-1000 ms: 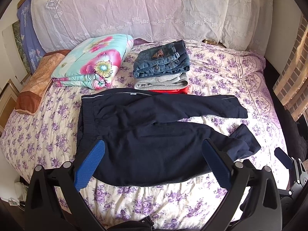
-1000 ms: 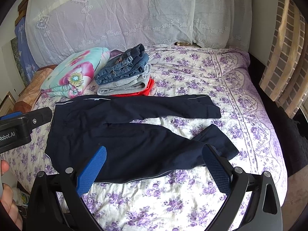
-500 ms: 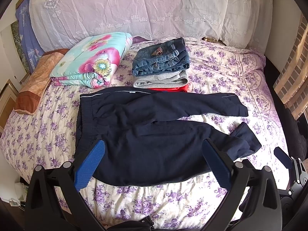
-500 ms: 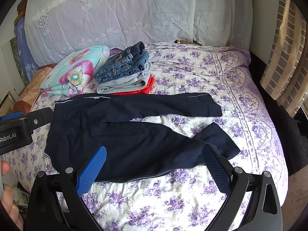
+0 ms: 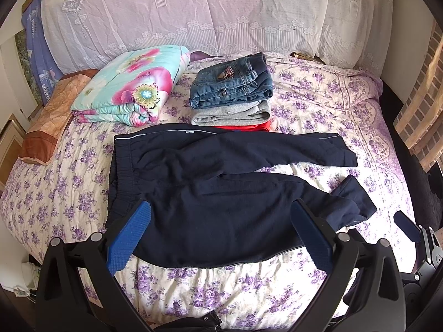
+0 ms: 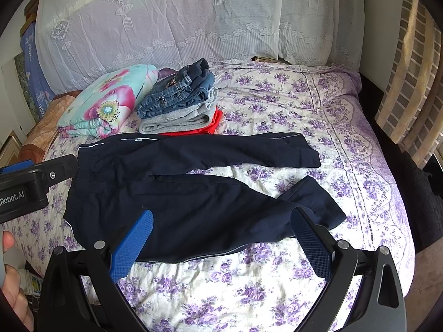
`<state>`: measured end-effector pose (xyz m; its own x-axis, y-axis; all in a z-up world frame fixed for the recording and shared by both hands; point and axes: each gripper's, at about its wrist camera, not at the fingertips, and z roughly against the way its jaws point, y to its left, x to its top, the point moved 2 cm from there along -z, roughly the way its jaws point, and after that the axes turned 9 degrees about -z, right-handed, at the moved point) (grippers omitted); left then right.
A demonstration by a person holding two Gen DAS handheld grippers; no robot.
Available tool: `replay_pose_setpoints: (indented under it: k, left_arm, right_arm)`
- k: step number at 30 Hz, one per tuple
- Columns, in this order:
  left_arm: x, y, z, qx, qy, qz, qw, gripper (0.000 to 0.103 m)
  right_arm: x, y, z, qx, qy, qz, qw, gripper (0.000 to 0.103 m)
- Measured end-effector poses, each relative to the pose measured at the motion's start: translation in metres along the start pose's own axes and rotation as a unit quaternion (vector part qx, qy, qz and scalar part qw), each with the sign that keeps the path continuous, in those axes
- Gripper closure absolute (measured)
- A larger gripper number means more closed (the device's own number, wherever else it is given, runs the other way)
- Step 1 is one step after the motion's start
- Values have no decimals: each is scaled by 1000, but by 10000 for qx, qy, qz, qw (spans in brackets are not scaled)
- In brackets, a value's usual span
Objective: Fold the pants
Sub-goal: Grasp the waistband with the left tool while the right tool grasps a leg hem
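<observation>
left gripper [image 5: 221,232]: jaws wide, holding nothing, above bed's near edge | right gripper [image 6: 221,238]: same, wide and bare | navy pants [image 5: 210,188]: flat mid-bed [image 5: 318,102], unfolded, waistband left, legs splayed right | folded clothes stack [image 5: 232,94] just behind pants

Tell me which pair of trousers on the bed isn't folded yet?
The navy pants, spread flat with both legs splayed apart. The jeans and grey pair sit folded in a stack behind them.

Both views above bed [image 5: 83,182], headboard-facing
</observation>
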<state>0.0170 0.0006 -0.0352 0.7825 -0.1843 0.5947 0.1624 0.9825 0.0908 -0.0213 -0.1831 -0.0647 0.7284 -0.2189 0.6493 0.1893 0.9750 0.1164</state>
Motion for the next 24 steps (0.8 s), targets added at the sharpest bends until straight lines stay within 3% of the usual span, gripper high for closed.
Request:
replay_pose_setpoints:
  k: [18,22,24]
  left_arm:
    - [-3,-2,-11,-120,130,-7,9998,5]
    - [-28,16,-68,-573,1081,477,9913,5]
    - [-48,36,-94,-450,1480,791,9848,5]
  right_arm:
    - [-2,-2,-10,83,178,-50,9998,3]
    - [-11,-24,-49,-185,660,-350,9970,3]
    - [-22,-38,-72,-249,1044,-525,9928,3]
